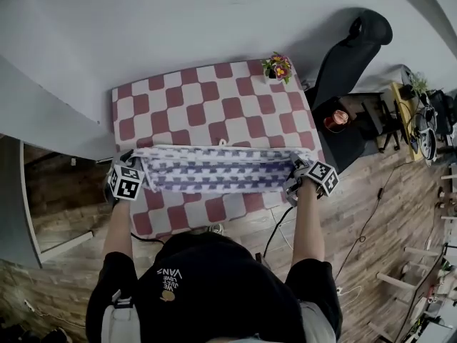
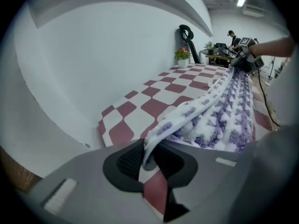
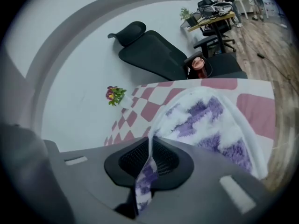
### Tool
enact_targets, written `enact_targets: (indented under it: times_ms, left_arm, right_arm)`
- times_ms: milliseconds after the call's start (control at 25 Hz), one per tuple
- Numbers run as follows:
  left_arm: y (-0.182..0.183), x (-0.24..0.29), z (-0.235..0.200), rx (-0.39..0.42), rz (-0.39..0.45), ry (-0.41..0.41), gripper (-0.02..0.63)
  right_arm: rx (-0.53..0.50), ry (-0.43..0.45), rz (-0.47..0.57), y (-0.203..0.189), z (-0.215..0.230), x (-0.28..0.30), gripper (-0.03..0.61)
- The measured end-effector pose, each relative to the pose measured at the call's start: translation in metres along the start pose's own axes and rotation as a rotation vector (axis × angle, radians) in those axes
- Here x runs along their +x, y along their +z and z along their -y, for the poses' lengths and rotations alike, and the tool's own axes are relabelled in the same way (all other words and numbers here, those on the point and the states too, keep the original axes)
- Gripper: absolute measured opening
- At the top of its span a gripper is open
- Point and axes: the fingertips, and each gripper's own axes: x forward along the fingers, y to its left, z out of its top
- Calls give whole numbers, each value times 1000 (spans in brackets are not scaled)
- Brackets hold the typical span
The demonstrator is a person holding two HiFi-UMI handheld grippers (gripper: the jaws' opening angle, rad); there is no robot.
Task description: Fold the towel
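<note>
A white towel with a purple pattern (image 1: 214, 168) lies stretched in a long band across the near part of a table covered by a red and white checked cloth (image 1: 207, 98). My left gripper (image 1: 136, 171) is shut on the towel's left end, and its edge (image 2: 154, 136) runs between the pads. At the towel's right end my right gripper (image 1: 296, 174) is shut on a corner (image 3: 149, 160), pinched between the black pads. In the left gripper view the towel (image 2: 219, 106) sags in a line toward the right gripper (image 2: 245, 59).
A small pot of flowers (image 1: 277, 67) stands at the table's far right corner. A black office chair (image 1: 350, 56) and a red cup (image 1: 335, 120) are just right of the table. A white wall (image 1: 178, 20) runs behind it. Cables lie on the wooden floor (image 1: 371, 220).
</note>
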Motion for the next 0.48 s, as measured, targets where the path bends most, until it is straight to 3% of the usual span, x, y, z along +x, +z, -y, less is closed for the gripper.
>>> enact_targets:
  times_ms: [80, 120, 200, 280, 360, 480]
  left_arm:
    - [-7, 11, 5, -37, -13, -55, 49]
    - [-9, 16, 6, -62, -10, -81, 66]
    - [-8, 18, 2, -132, 10, -125, 126]
    - [-4, 14, -6, -216, 46, -158, 167]
    - [4, 5, -18, -282, 88, -161, 179]
    - [-1, -15, -28, -335, 110, -93, 183]
  right_arm:
    - [25, -31, 12, -3, 8, 7, 49]
    - [41, -6, 29, -2, 5, 8, 72]
    - [77, 119, 76, 8, -15, 5, 150]
    - [103, 259, 132, 25, -39, -3, 150]
    - [88, 313, 160, 38, -51, -10, 150]
    - [17, 294, 148, 46, -45, -20, 150]
